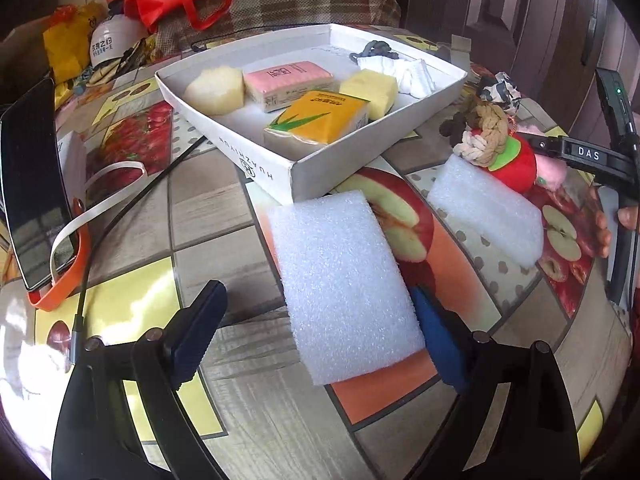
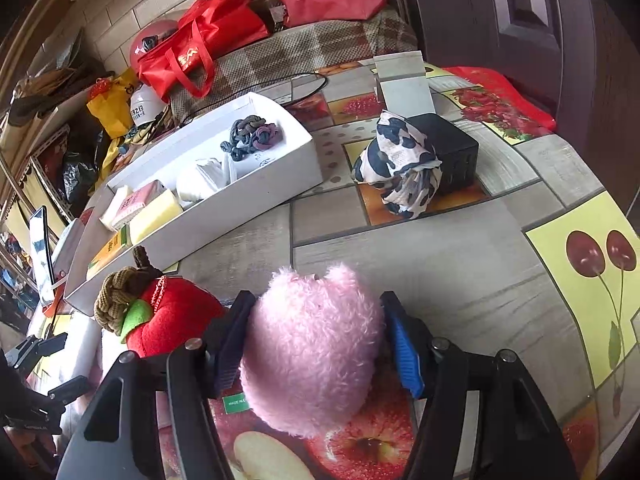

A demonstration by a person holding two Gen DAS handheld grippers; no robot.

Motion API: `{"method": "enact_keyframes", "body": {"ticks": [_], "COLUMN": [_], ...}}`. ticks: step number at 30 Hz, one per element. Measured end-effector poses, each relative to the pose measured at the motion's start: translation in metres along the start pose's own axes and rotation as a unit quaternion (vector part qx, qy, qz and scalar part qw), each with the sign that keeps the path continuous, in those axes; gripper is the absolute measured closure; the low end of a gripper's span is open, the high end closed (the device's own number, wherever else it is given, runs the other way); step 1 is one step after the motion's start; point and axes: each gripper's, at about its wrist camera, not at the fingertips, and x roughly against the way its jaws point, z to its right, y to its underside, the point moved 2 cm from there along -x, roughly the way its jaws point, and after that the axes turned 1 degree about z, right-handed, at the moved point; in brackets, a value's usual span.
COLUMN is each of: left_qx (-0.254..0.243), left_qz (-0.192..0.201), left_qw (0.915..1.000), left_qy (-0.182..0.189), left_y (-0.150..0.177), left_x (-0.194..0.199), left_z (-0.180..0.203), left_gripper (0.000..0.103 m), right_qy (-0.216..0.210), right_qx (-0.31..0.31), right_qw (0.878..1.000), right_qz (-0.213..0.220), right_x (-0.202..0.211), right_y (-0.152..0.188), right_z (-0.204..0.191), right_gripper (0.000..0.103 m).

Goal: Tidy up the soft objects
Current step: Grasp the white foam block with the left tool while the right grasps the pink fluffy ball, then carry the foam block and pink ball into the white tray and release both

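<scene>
The left gripper [image 1: 316, 316] stands open around a white foam block [image 1: 344, 288] that lies flat on the patterned table [image 1: 224, 208], just in front of the white box [image 1: 340, 160]. The right pad touches or nearly touches the block's edge; the left pad stands apart from it, so no grip is made. A second foam block [image 1: 486, 210] lies to the right, beside a red plush apple [image 1: 510, 164] with a knotted rope top.

The right gripper [image 2: 316, 340] brackets a pink fluffy plush [image 2: 312, 352] resting on the table. Both pads sit at the plush's flanks; the pictures do not settle whether they press it or merely flank it.

The white box already holds sponges, two tissue packs, a white cloth and a dark cord bundle [image 2: 252, 136]. A cow-print cloth bundle [image 2: 400, 168] remains on the table against a black box [image 2: 452, 152].

Handling judgement:
- Foam block: very light, compressible, slightly grippy surface. Take hold across the narrow width, near mid-length, with moderate closure; excessive force will dent it, and an end grip will let it pivot.
- Pink plush: light, soft, deep pile. The pile yields before the body does, so the pads must close well in to reach the firmer core. Grip at the widest part of the body.
- Neither item is fragile; the main risk is slipping out of a shallow grip.
</scene>
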Motion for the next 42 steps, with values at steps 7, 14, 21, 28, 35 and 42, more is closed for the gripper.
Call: {"method": "enact_keyframes", "body": {"ticks": [7, 14, 21, 28, 35, 42], "left_qx": [-0.038, -0.038, -0.058, -0.072, -0.044, -0.02], "left_qz": [0.014, 0.058, 0.141, 0.223, 0.286, 0.274], "left_qw": [0.9989, 0.9966, 0.9881, 0.9721, 0.9562, 0.9613], "left_qy": [0.023, 0.044, 0.021, 0.02, 0.042, 0.013], "left_y": [0.003, 0.006, -0.035, -0.104, -0.158, -0.17], "left_x": [0.005, 0.029, 0.066, 0.103, 0.121, 0.101], "left_z": [0.016, 0.021, 0.028, 0.032, 0.034, 0.013], "left_gripper": [0.046, 0.046, 0.046, 0.046, 0.046, 0.045], "right_qy": [-0.003, -0.02, -0.025, -0.043, -0.052, -0.054], "right_qx": [0.007, -0.009, -0.01, -0.03, -0.024, 0.004], "right_qw": [1.0, 1.0, 0.996, 0.985, 0.971, 0.962], "right_qz": [-0.002, 0.021, 0.08, 0.162, 0.233, 0.268], "right_x": [0.0, 0.01, 0.032, 0.074, 0.119, 0.135], "right_y": [0.001, 0.002, -0.008, -0.025, -0.051, -0.075], "right_z": [-0.002, 0.003, 0.0, 0.003, -0.01, -0.036], "right_gripper": [0.044, 0.051, 0.051, 0.051, 0.051, 0.051]}}
